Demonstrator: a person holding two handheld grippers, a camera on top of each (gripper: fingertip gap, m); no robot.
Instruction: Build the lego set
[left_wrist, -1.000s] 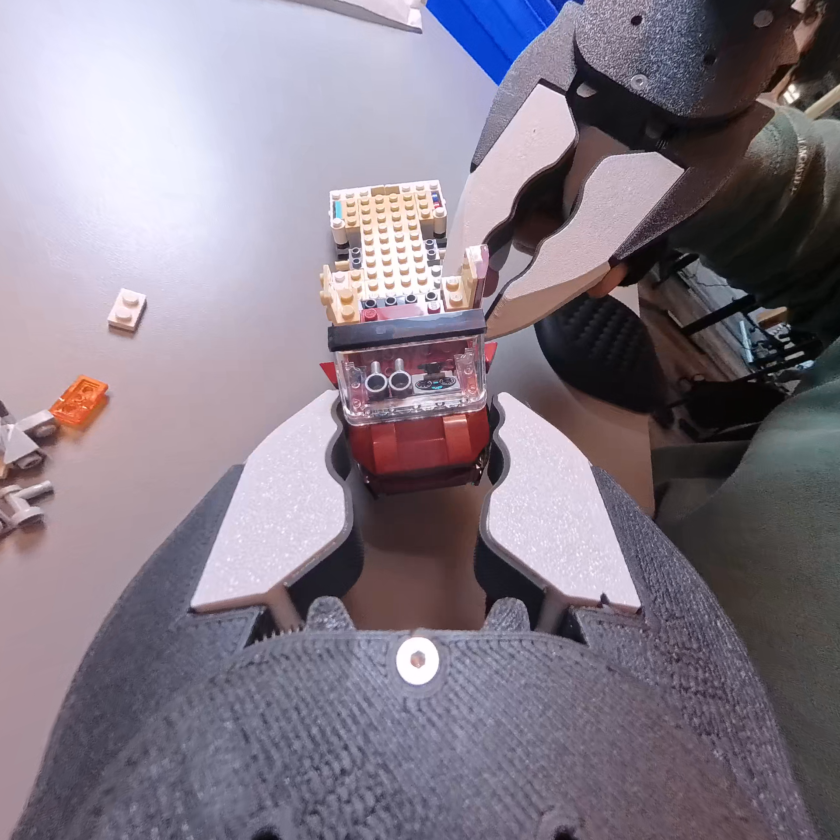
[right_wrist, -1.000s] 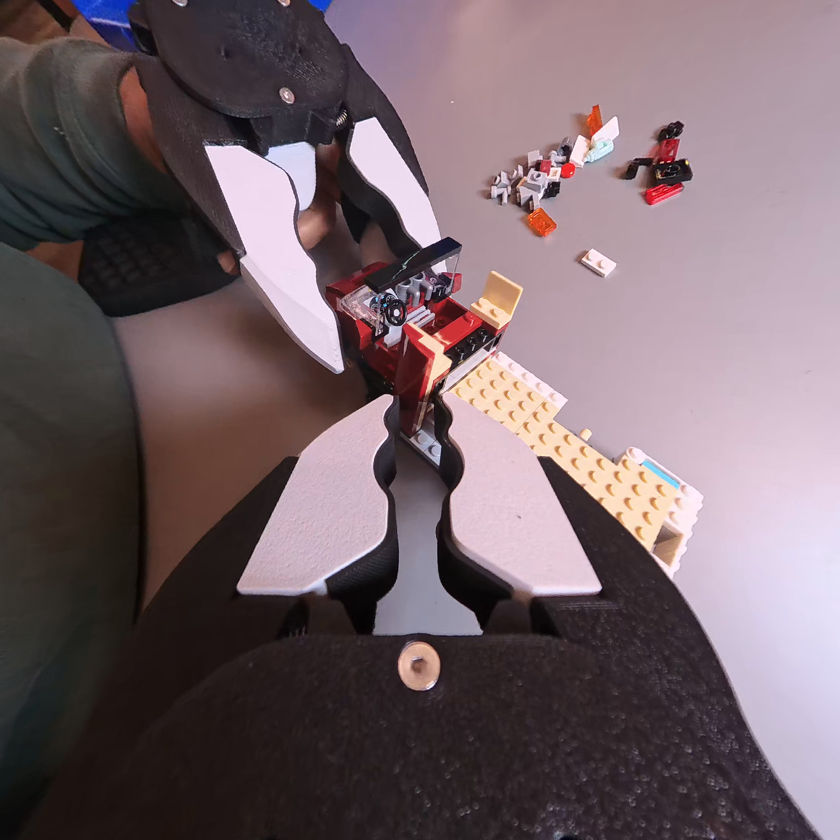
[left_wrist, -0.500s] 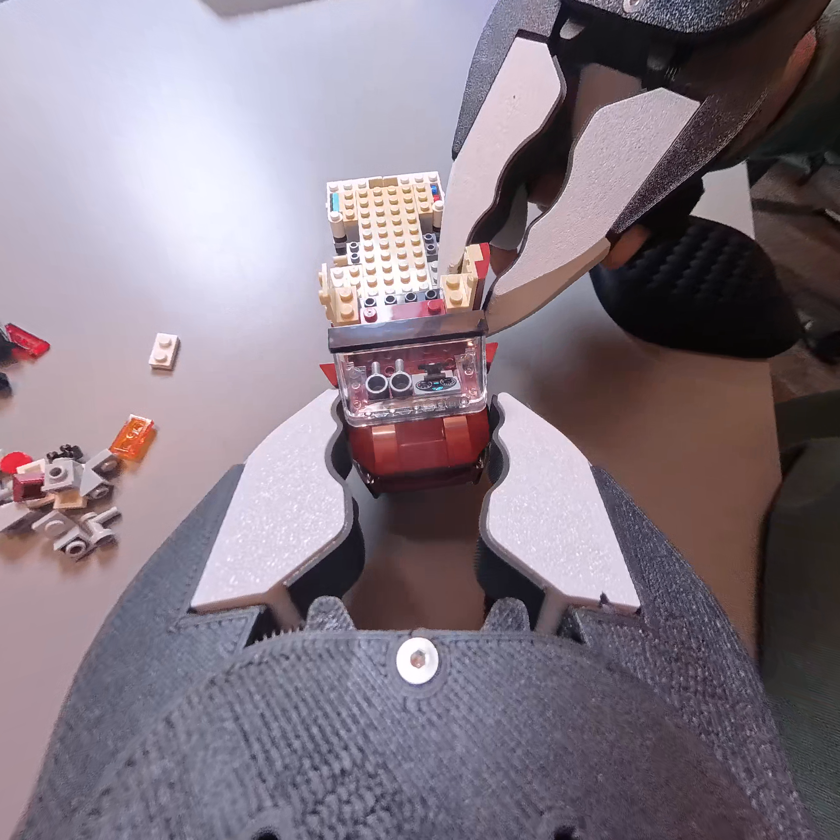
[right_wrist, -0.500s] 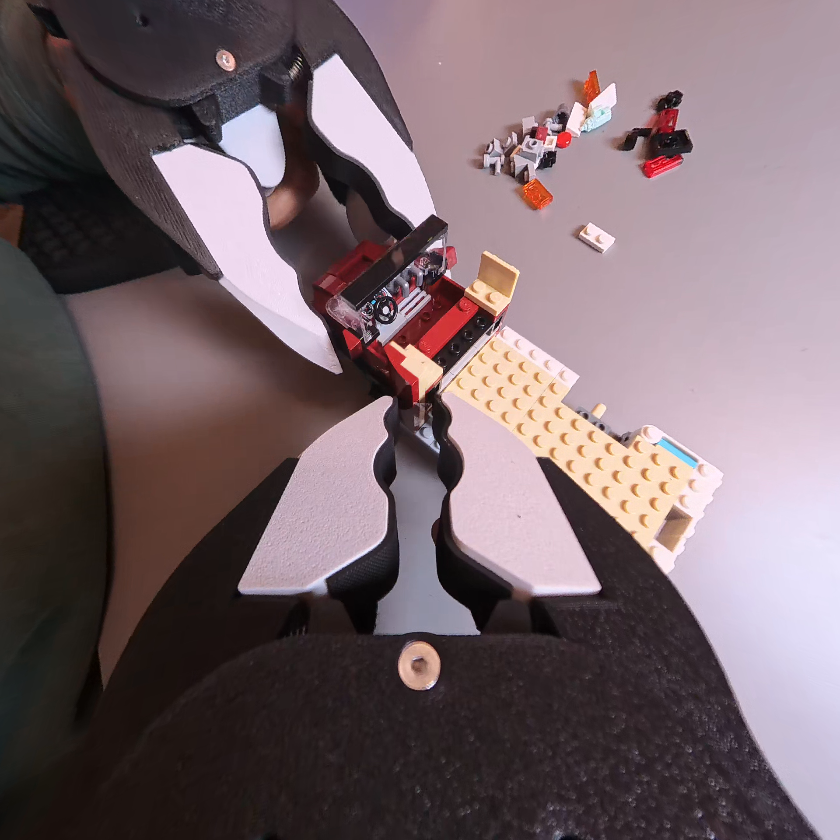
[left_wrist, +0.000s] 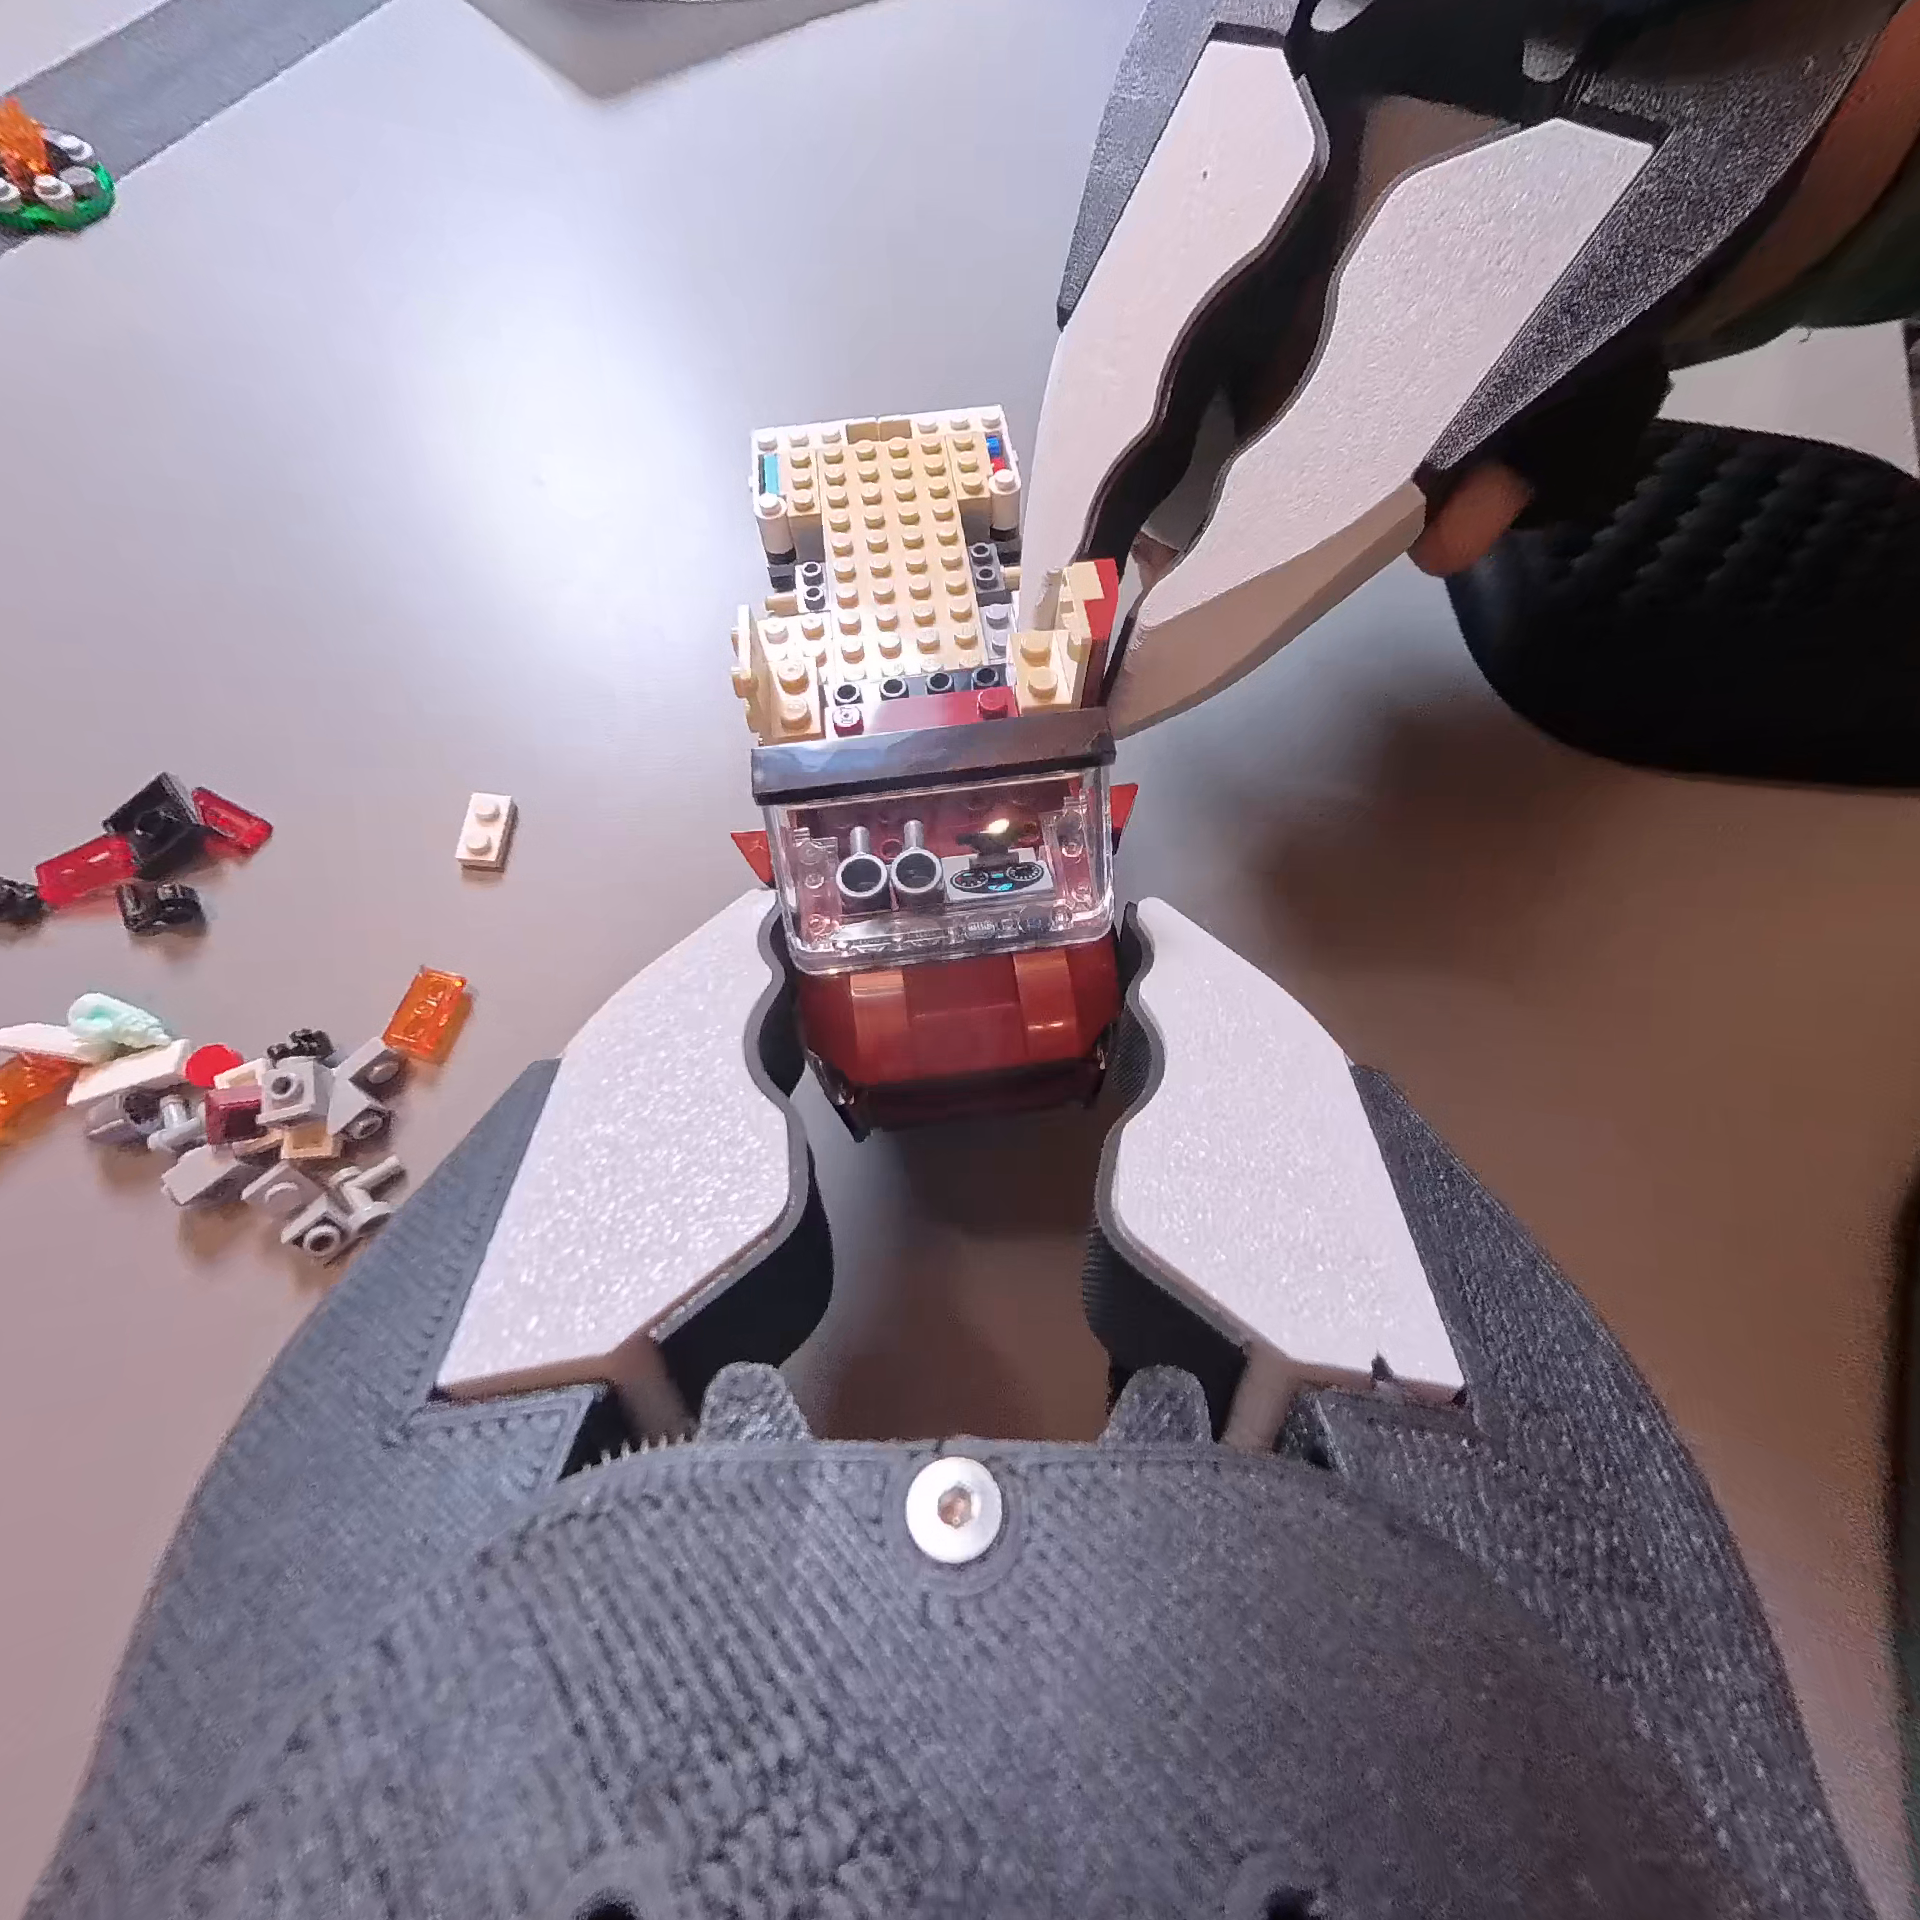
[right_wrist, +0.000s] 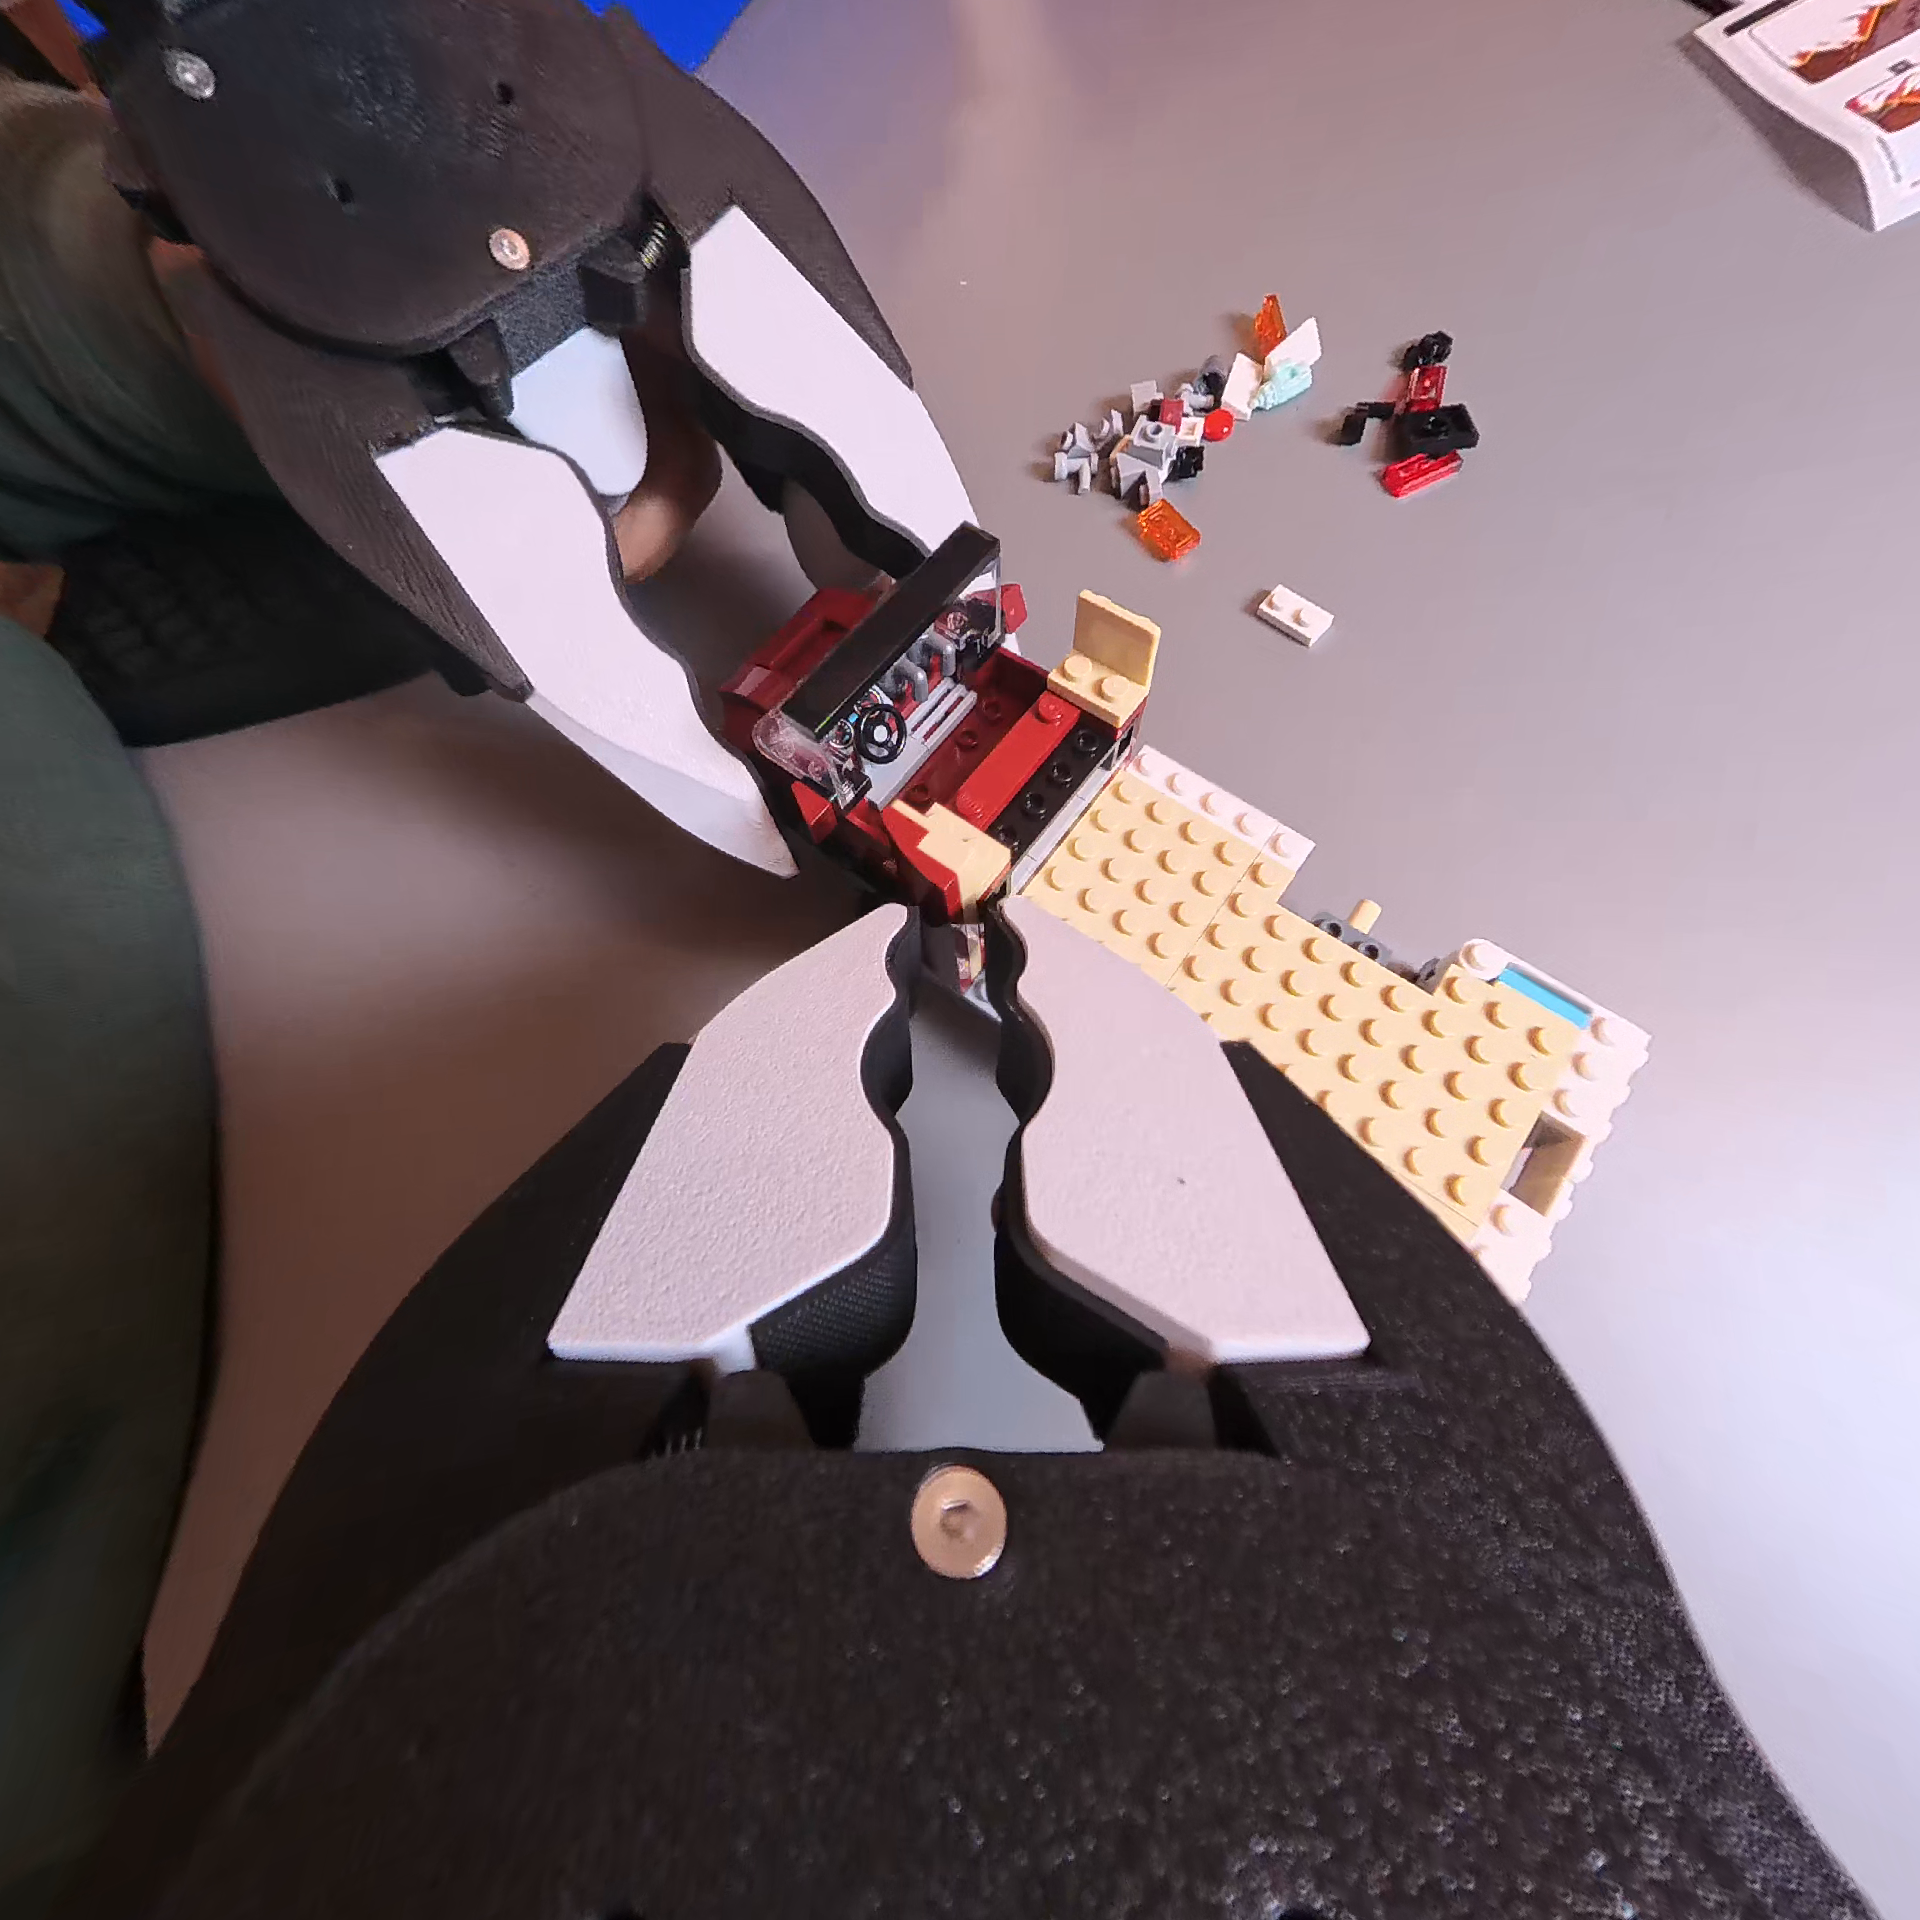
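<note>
Grippers both clamped: left gripper (left_wrist: 948, 1023) on dark-red-and-tan brick truck model (left_wrist: 925, 790), right gripper (right_wrist: 951, 914) pinching its side; printed instruction booklet (right_wrist: 1829, 104) unreadable.

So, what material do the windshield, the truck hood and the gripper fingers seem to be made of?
Windshield: clear glossy plastic; the dashboard shows through it.
Hood: opaque dark red plastic, smooth, with soft highlights.
Left gripper fingers: white pads with a fine grainy matte face on a ridged black body, probably 3D-printed plastic.

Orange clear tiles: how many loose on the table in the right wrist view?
2. One orange tile lies flat at the near edge of the pile, toward the truck; the other stands tilted at its far end. More may be buried.
</note>
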